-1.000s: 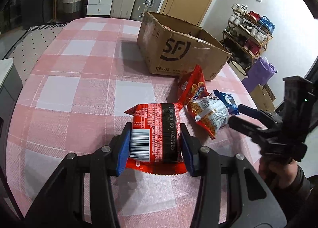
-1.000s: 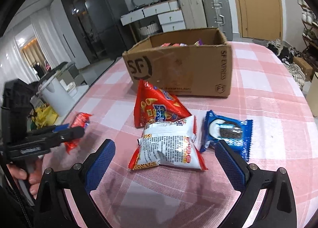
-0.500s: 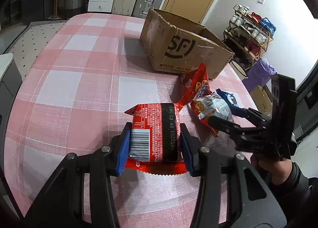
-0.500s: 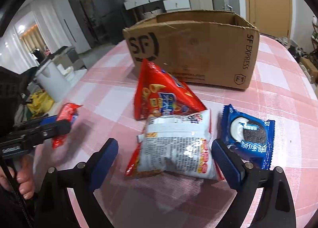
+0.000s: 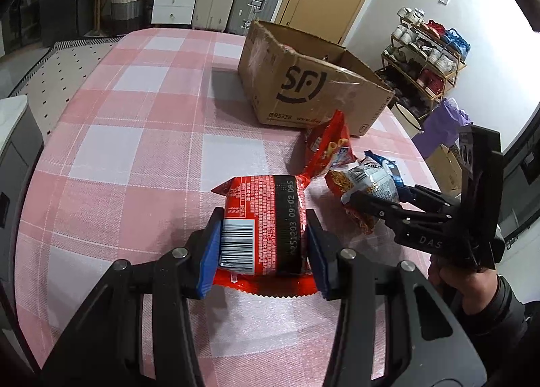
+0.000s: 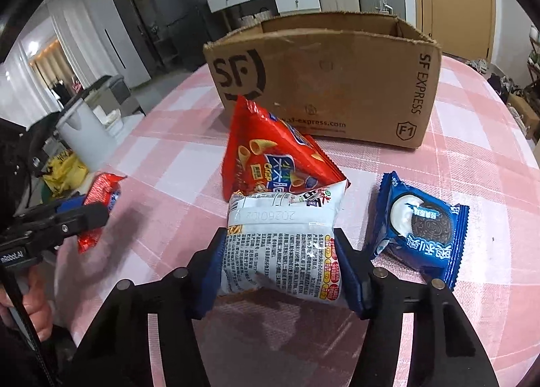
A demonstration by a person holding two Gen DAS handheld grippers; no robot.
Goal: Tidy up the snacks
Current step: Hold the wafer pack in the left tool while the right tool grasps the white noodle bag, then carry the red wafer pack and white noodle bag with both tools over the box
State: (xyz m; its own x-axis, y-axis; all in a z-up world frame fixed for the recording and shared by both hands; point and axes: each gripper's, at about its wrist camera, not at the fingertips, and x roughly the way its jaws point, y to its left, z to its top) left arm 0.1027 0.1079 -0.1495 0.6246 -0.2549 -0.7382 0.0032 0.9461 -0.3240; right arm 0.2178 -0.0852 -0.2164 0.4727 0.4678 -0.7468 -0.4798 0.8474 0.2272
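The left tool (image 5: 263, 245) is pinching a red snack pack (image 5: 266, 218) between its two blue pads. The pack shows a barcode and a black strip with numbers. It is over the pink and white checked tabletop (image 5: 135, 137), near the tabletop's near edge. I cannot tell if the pack touches the cloth or is lifted a little.

The right tool (image 6: 280, 269) is pinching a white snack bag (image 6: 283, 242) from both sides. The bag has lots of small print on it and red ends. The far end of the white bag touches a red cone snack bag (image 6: 270, 154), which stands up in a pointy shape. The red cone snack bag is just in front of a brown cardboard box (image 6: 330, 83) with "SF" printed on it. The box is open at the top and sits toward the far side of the tabletop.

A blue cookie pack (image 6: 422, 228) lies flat on the tabletop, just beside the white bag, toward the right edge. It does not touch the right tool.

In the left wrist view, the right tool (image 5: 378, 198) is seen from the side with the white bag in its grip.
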